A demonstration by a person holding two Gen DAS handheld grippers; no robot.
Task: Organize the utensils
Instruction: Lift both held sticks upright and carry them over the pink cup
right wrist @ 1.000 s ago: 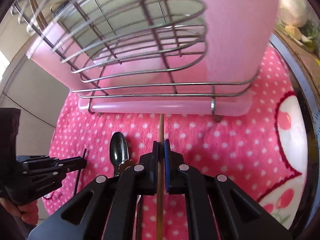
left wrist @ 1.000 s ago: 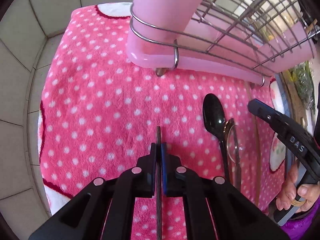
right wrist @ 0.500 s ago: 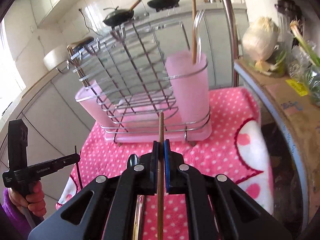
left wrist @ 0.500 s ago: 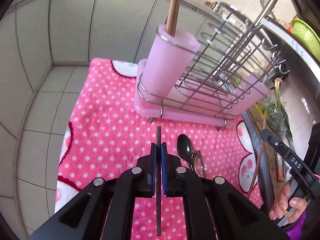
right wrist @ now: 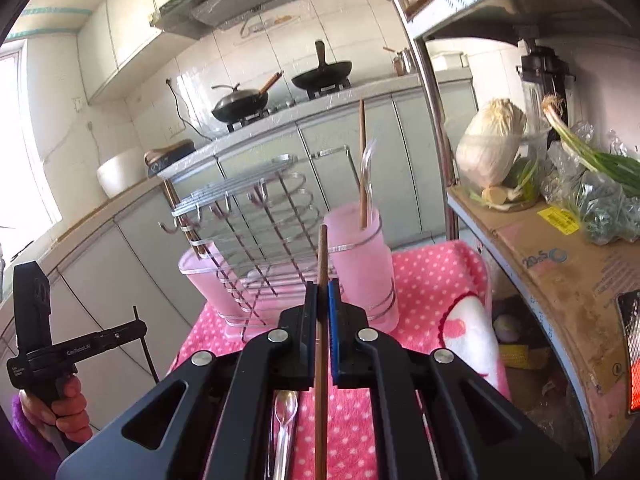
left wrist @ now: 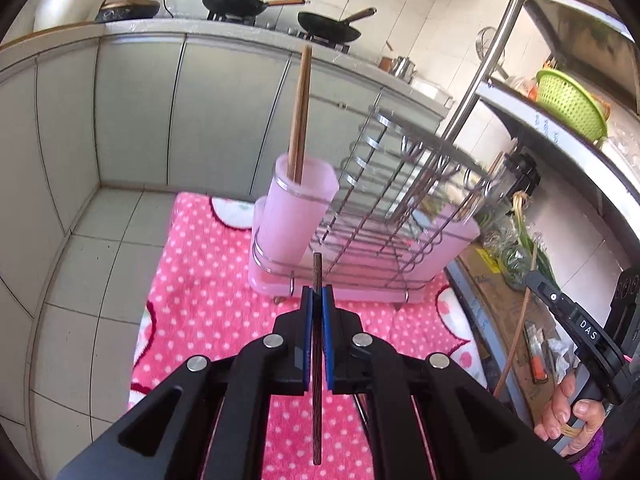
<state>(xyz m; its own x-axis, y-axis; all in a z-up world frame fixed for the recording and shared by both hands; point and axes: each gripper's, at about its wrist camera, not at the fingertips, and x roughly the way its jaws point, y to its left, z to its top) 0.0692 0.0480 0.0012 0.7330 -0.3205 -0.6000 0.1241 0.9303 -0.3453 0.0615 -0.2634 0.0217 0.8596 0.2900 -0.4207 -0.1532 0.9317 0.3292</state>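
Both mid-delivery: left hand-held gripper [left wrist: 316, 294] clenched on a dark chopstick [left wrist: 317, 360], right hand-held gripper [right wrist: 322, 294] on a brown chopstick [right wrist: 321, 340]. Pink utensil cup [right wrist: 360, 264] at 12 o'clock already holds chopsticks; a spoon [right wrist: 285, 420] waits on the polka-dot towel [right wrist: 440, 276].

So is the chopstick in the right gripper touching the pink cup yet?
Apart. In the left wrist view the right gripper and its light chopstick sit well to the side of the pink cup, with open background between them.

Tiled floor [left wrist: 80, 264], pink polka-dot towel [left wrist: 208, 300] spread on it, pink dish rack [left wrist: 360, 248] and metal spoon [right wrist: 285, 412] resting on towel
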